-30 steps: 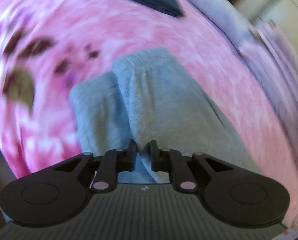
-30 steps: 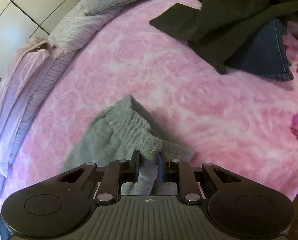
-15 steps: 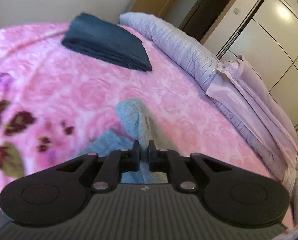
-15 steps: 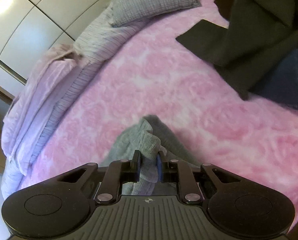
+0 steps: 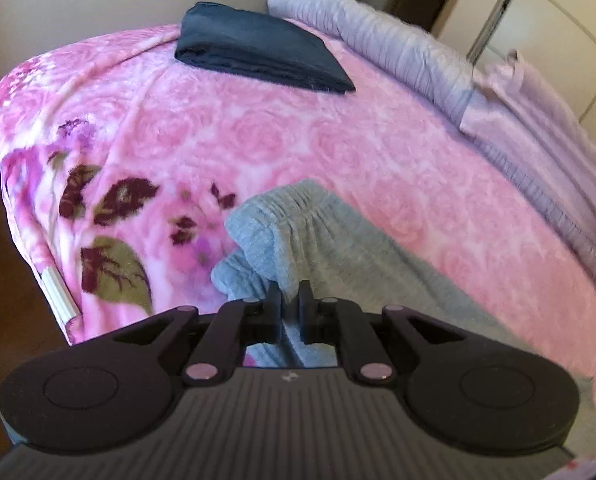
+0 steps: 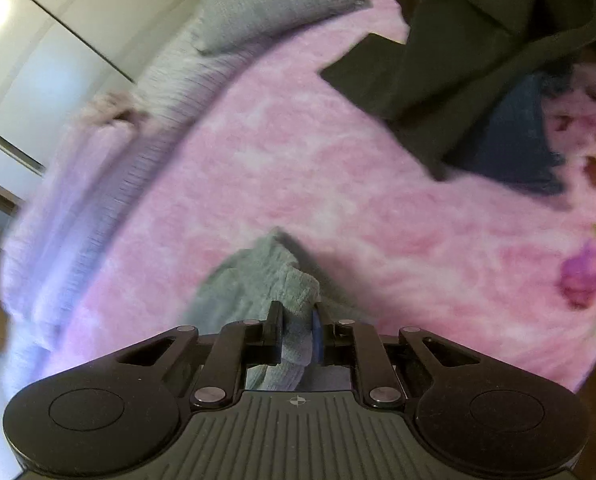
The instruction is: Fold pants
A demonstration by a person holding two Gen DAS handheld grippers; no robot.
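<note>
Grey knit pants [image 5: 321, 240] hang over the pink floral blanket [image 5: 258, 136], with the gathered waistband uppermost in the left wrist view. My left gripper [image 5: 290, 300] is shut on a fold of this grey cloth, which drapes away to the right. In the right wrist view the same grey pants [image 6: 262, 276] bunch up just ahead of my right gripper [image 6: 296, 314], which is shut on a thick wad of the fabric. The lower part of the pants is hidden behind both gripper bodies.
A folded dark navy garment [image 5: 258, 48] lies at the far end of the bed. A lilac ribbed bedspread [image 5: 397, 44] runs along the bed's side. A dark green garment [image 6: 469, 44] and blue jeans [image 6: 513, 144] lie heaped near a grey pillow [image 6: 266, 0]. Wardrobe doors [image 6: 50, 40] stand beyond.
Both grippers have lifted with the grey pants held; the views tilted up from the blanket to show the far bed. The pants now hang more bunched than spread.
</note>
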